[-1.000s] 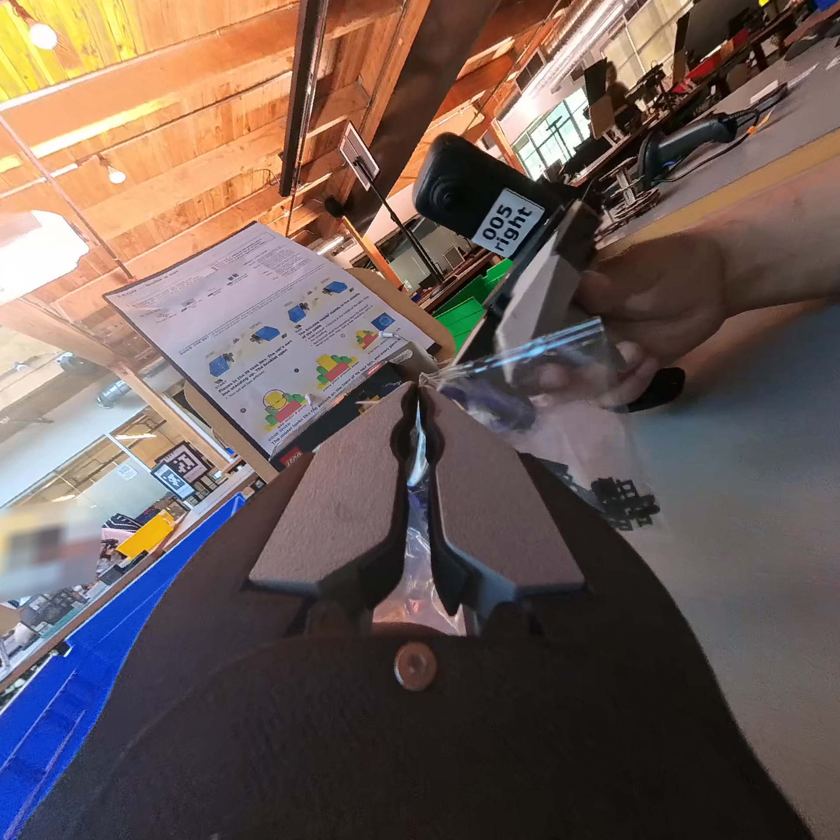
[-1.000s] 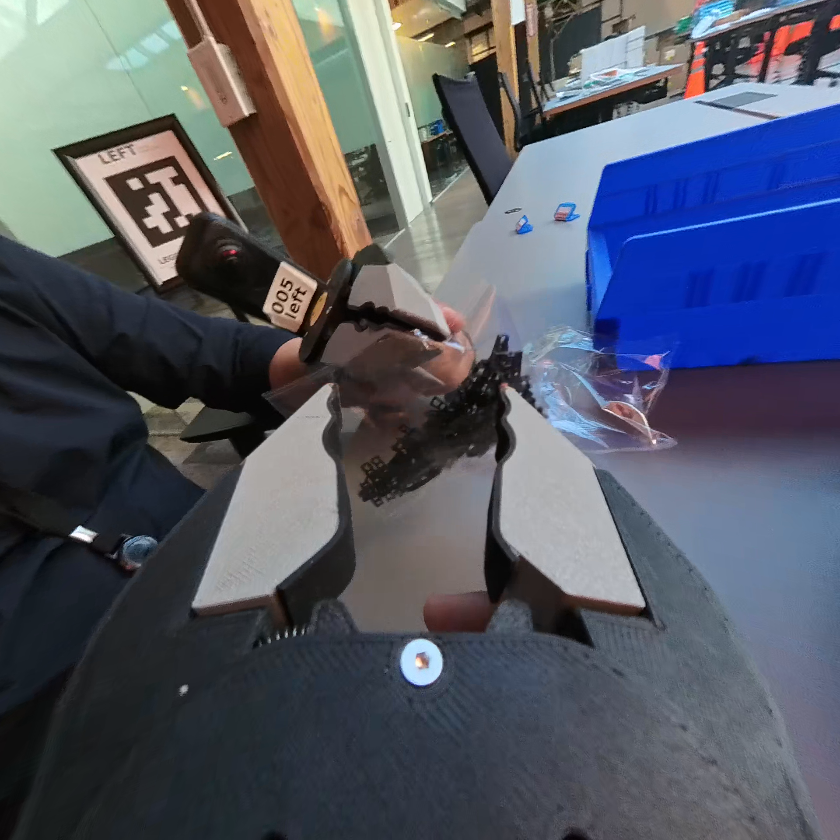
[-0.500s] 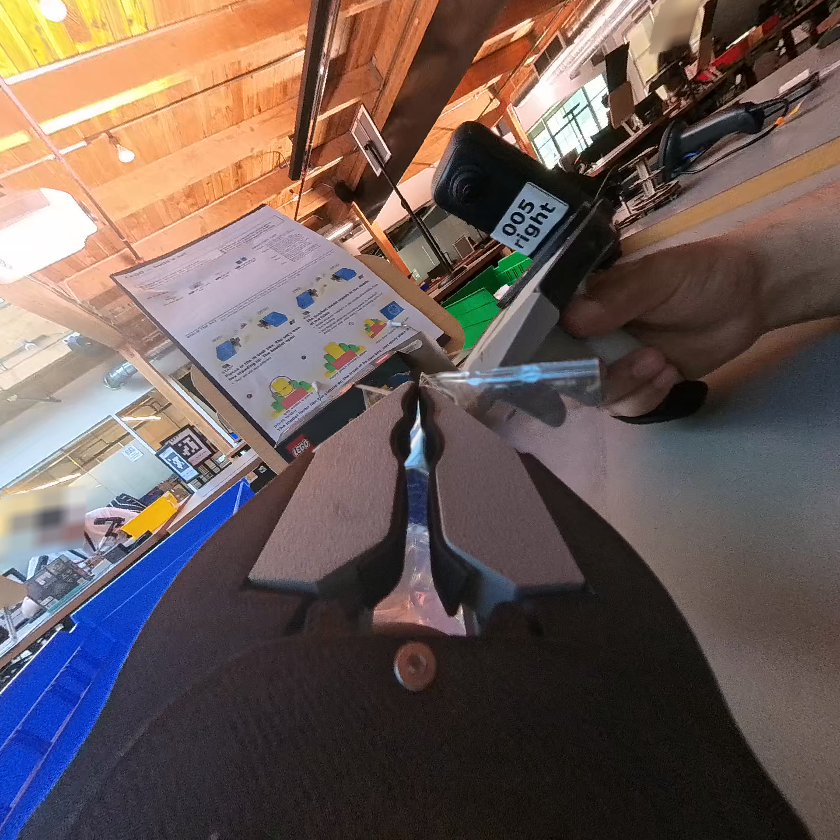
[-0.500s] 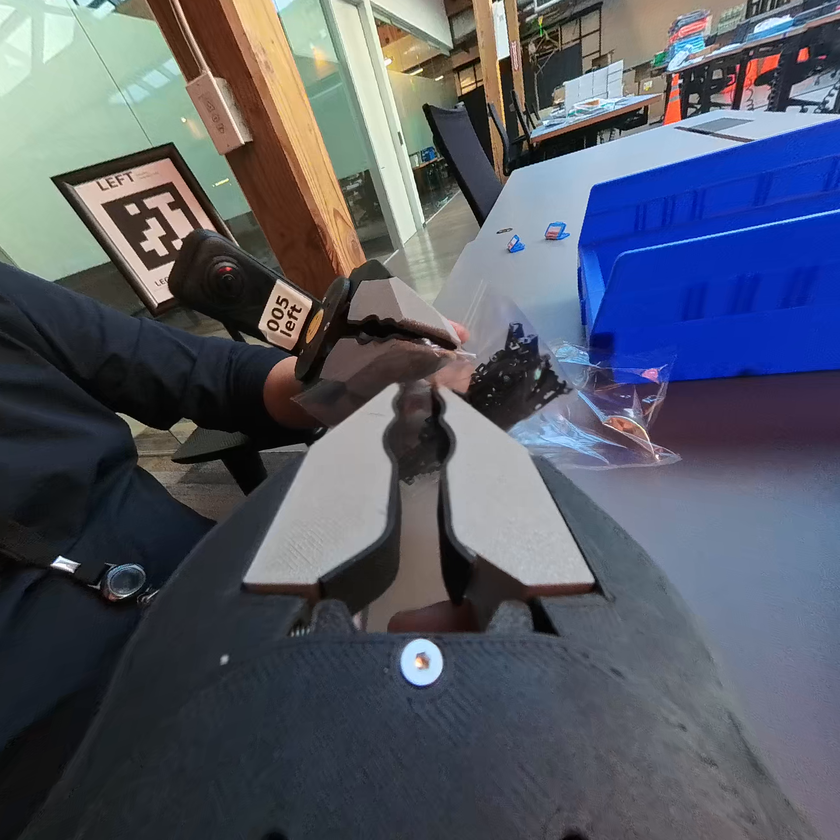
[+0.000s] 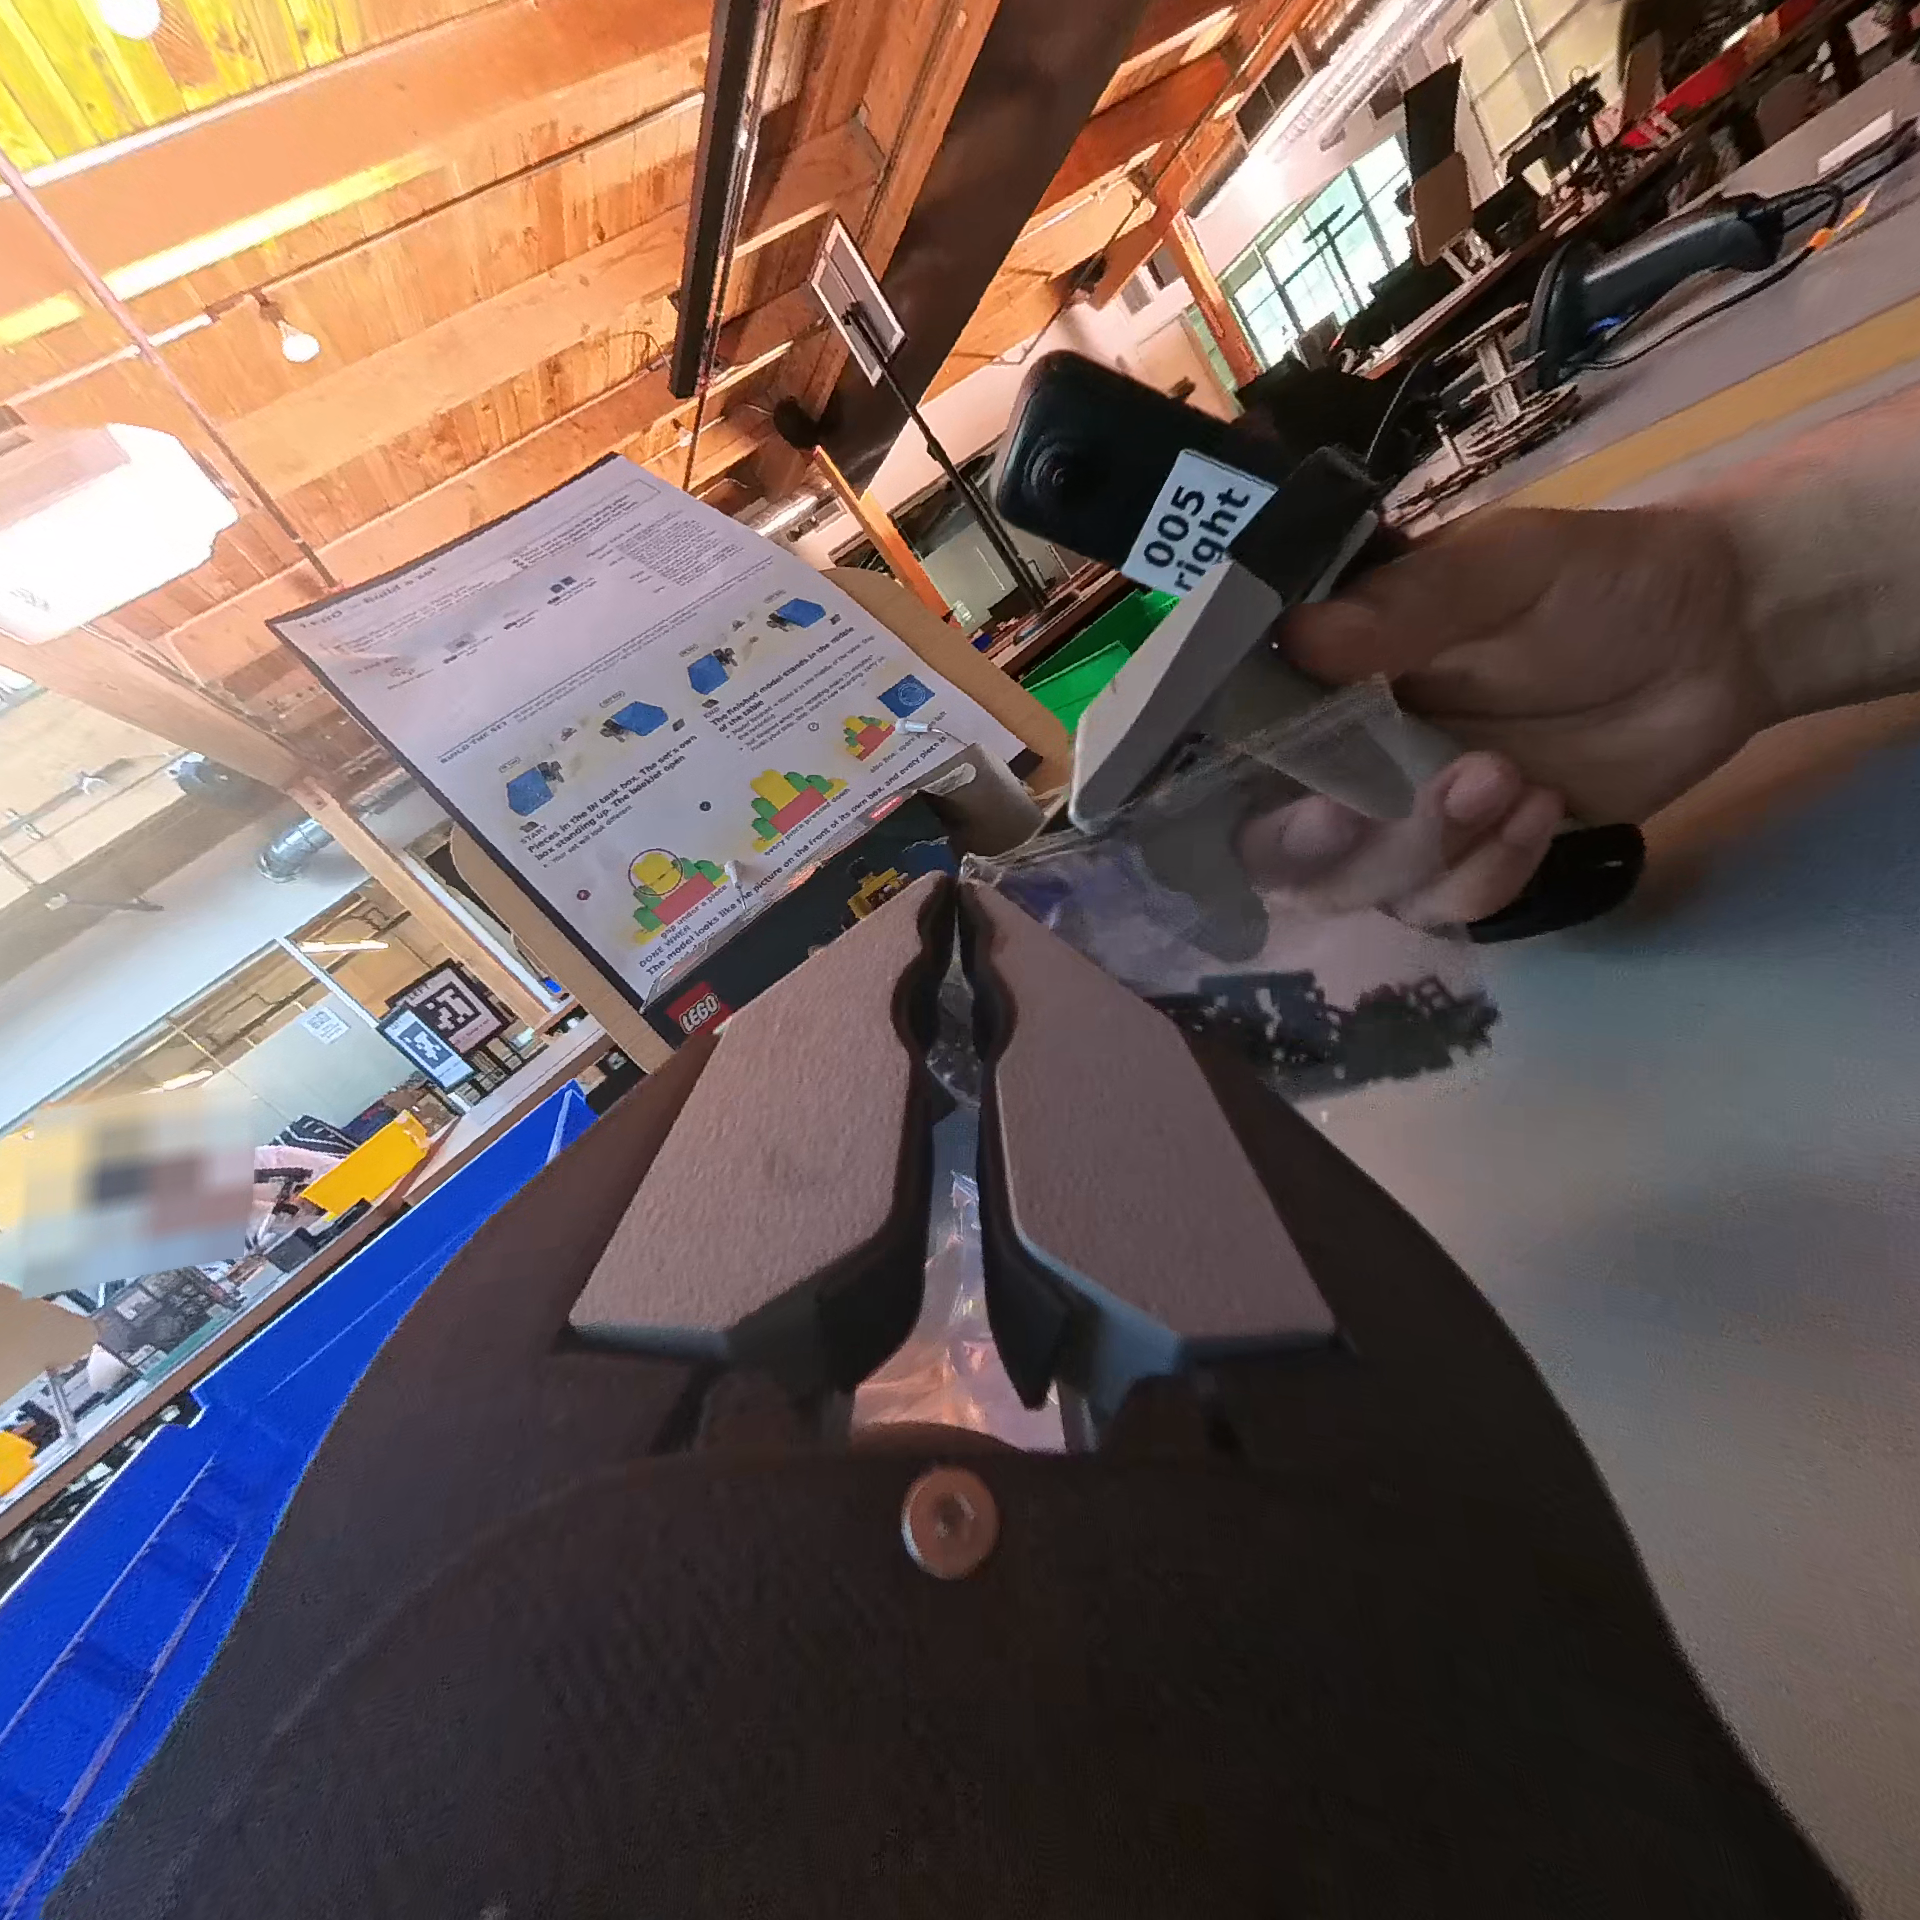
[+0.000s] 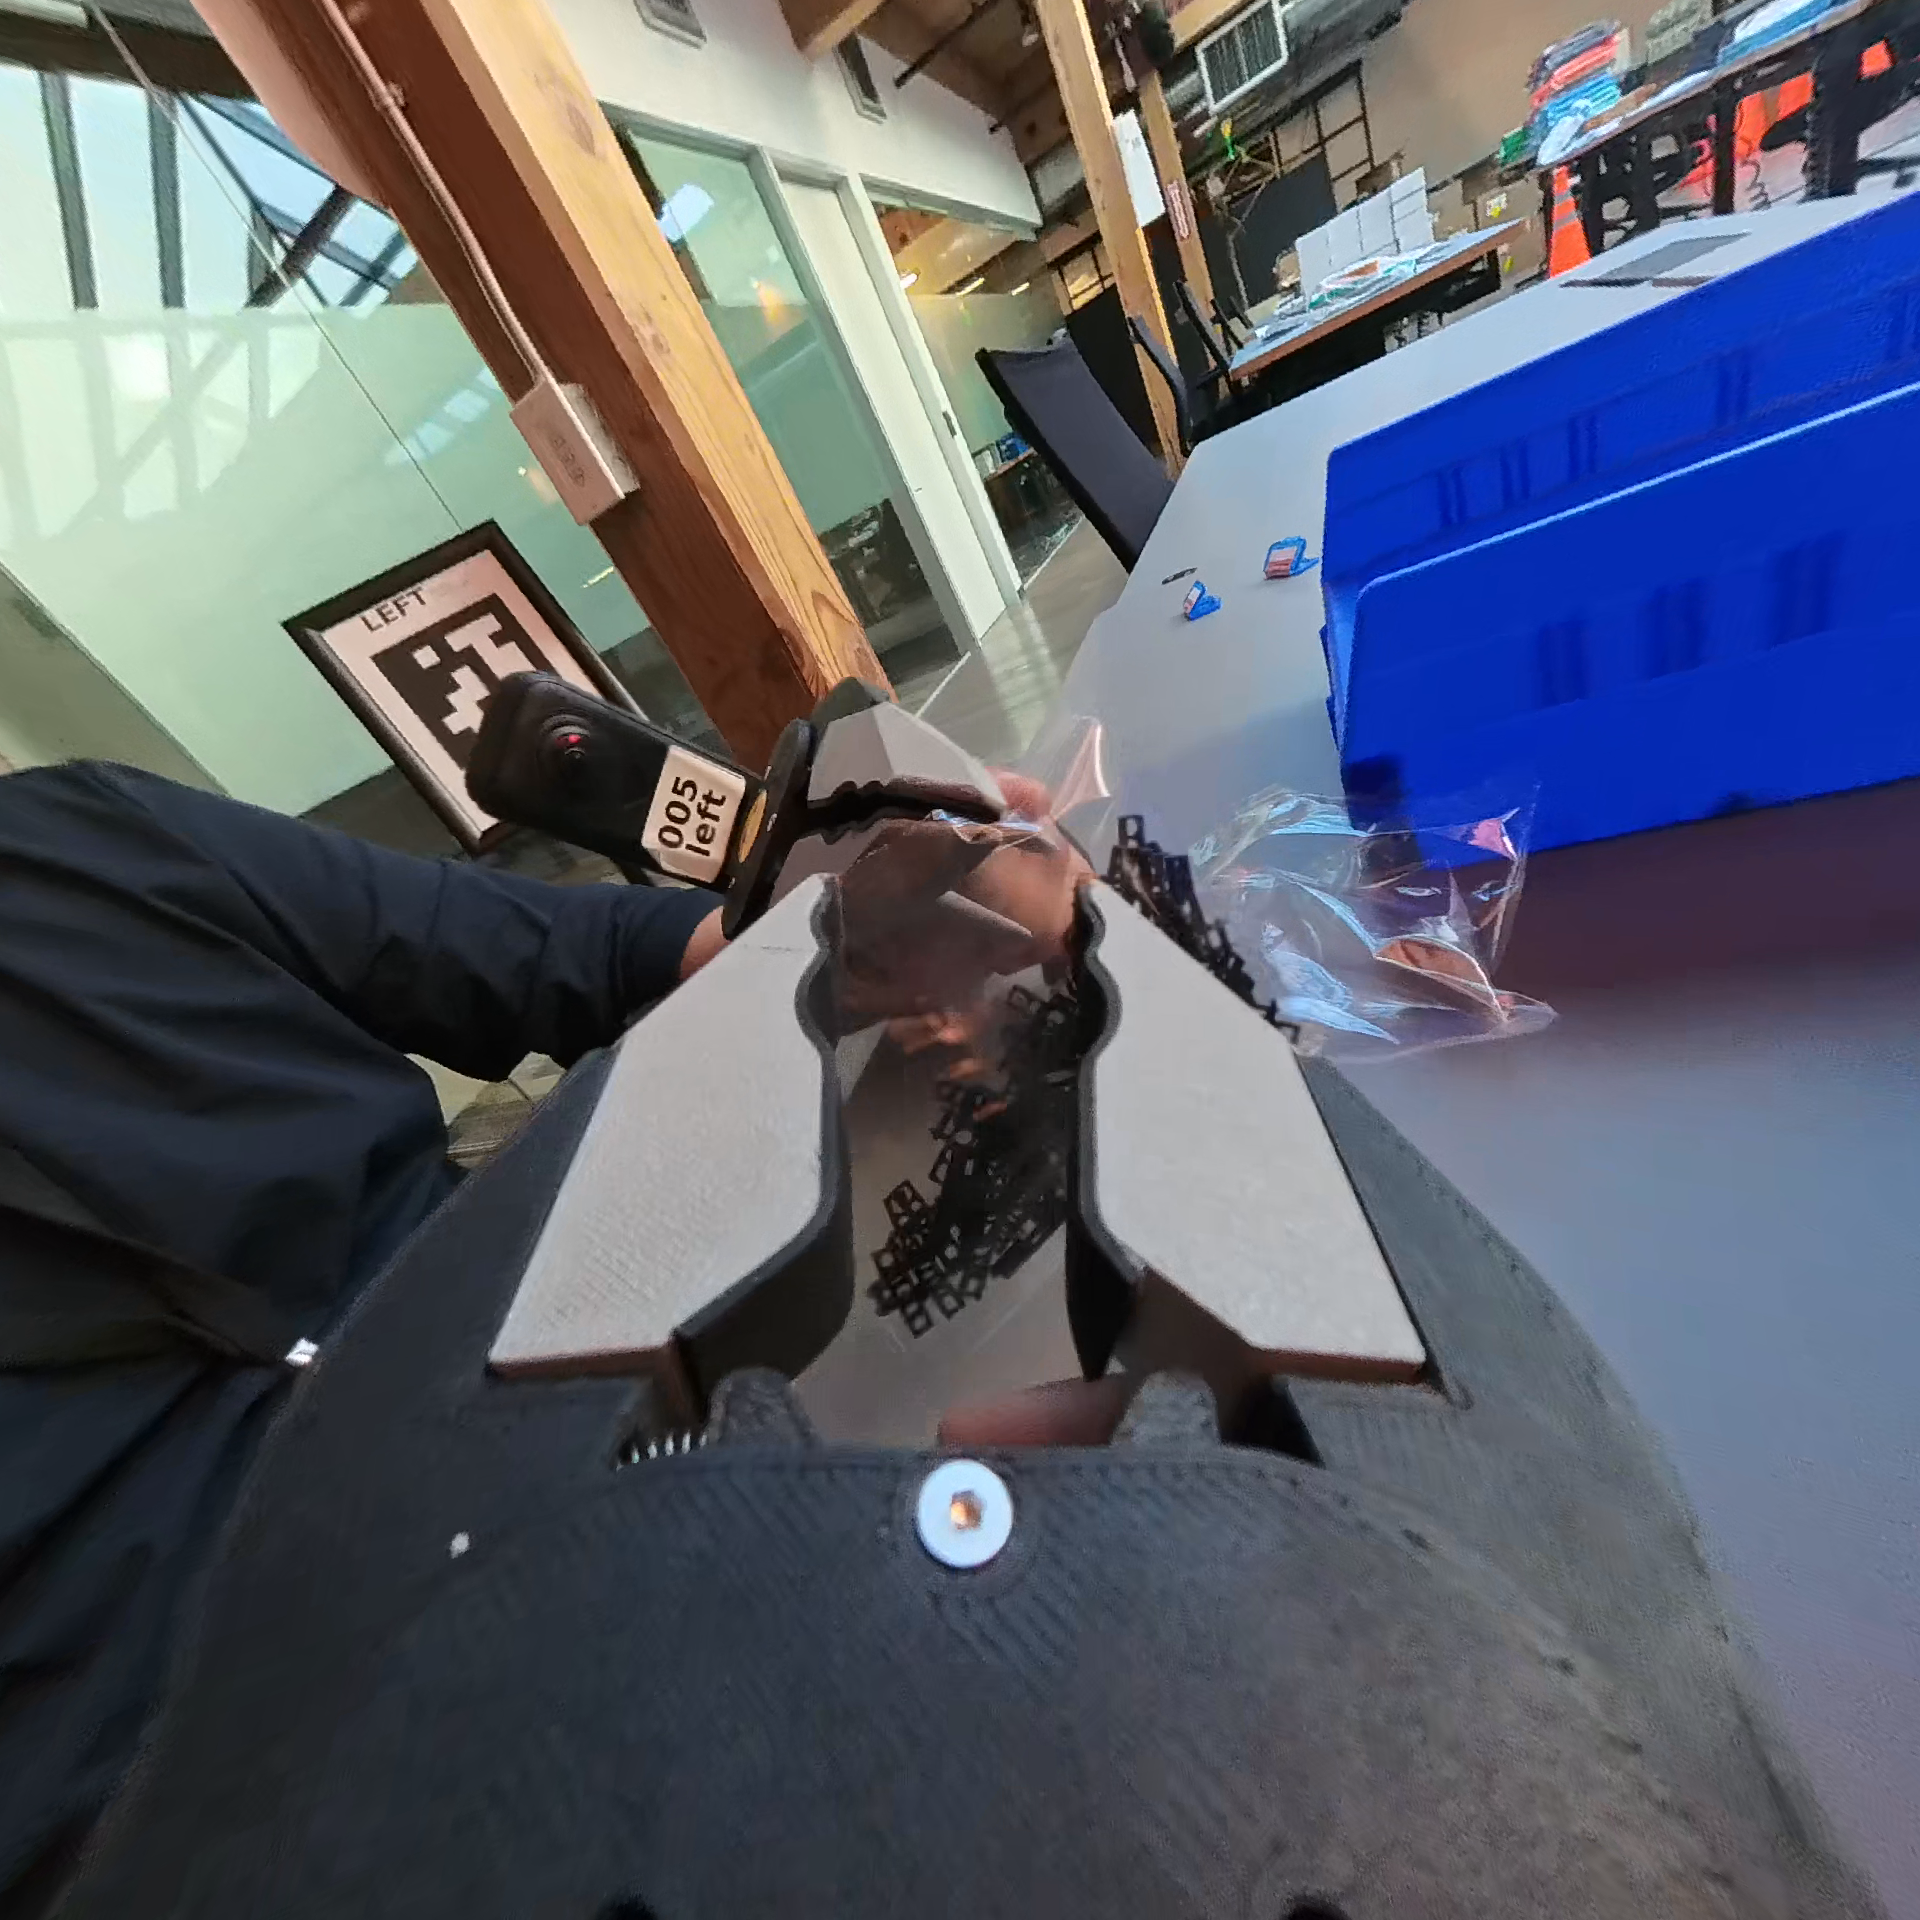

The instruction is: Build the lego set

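— Where's the bag?

— My left gripper (image 5: 954,914) is clamped on one edge of the clear bag (image 5: 1226,935) of black lego pieces (image 6: 987,1174), above the grey table (image 6: 1662,1195).

— And the right?

— My right gripper (image 6: 951,914) is spread around the bag, gripping nothing. I'd close on the film only, then pull steadily apart.

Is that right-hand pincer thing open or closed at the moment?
Open. In its own view the right gripper has a wide gap between its fingers, with the clear bag of black pieces showing through.
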Demonstrator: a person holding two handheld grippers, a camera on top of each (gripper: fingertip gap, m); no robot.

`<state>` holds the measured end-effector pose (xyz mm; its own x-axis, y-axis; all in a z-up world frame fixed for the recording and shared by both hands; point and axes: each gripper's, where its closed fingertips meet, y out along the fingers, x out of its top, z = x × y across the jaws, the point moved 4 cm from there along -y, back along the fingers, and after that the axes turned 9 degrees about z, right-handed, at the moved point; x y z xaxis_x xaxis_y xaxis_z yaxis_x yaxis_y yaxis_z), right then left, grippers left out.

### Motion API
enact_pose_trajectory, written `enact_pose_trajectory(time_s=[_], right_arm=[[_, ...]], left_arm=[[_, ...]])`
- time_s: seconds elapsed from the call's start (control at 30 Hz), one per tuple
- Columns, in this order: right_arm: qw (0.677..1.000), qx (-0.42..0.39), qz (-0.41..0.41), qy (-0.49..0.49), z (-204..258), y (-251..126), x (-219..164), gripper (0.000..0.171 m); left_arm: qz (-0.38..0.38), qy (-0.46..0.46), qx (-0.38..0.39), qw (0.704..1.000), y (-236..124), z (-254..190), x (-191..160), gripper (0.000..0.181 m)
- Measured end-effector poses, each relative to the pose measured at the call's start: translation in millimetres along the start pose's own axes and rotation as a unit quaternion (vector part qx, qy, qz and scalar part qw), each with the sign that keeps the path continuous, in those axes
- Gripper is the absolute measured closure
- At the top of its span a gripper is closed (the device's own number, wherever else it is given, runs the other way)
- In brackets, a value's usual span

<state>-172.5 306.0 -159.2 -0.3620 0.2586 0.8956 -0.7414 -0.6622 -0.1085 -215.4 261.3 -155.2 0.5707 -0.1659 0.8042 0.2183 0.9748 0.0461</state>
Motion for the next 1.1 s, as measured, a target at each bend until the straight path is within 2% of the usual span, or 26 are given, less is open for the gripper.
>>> enact_pose_trajectory(time_s=[0.2,0.3,0.63,0.8,0.9,1.1], right_arm=[[0.999,0.015,0.027,-0.011,6.2,10.9,-7.5,0.138],[0.999,0.009,0.035,-0.024,7.3,15.7,-10.4,0.153],[0.999,0.017,0.032,-0.003,4.7,15.6,-10.5,0.145],[1.000,0.008,0.023,-0.016,4.8,13.8,-8.6,0.155],[1.000,0.008,0.001,-0.016,3.3,8.4,-4.4,0.171],[0.999,0.007,-0.035,-0.001,0.0,-4.9,5.7,0.171]], left_arm=[[0.000,0.005,-0.003,1.000,-0.2,-1.7,0.1,0.181],[0.005,0.023,0.003,1.000,0.3,-4.1,-0.1,0.181],[0.012,0.024,0.000,1.000,2.0,-4.9,-2.2,0.181],[0.012,0.017,0.009,1.000,2.4,-1.6,-2.4,0.181],[0.016,-0.004,0.006,1.000,2.0,2.4,-4.8,0.181],[0.011,-0.032,0.007,0.999,-0.3,8.6,-5.4,0.181]])
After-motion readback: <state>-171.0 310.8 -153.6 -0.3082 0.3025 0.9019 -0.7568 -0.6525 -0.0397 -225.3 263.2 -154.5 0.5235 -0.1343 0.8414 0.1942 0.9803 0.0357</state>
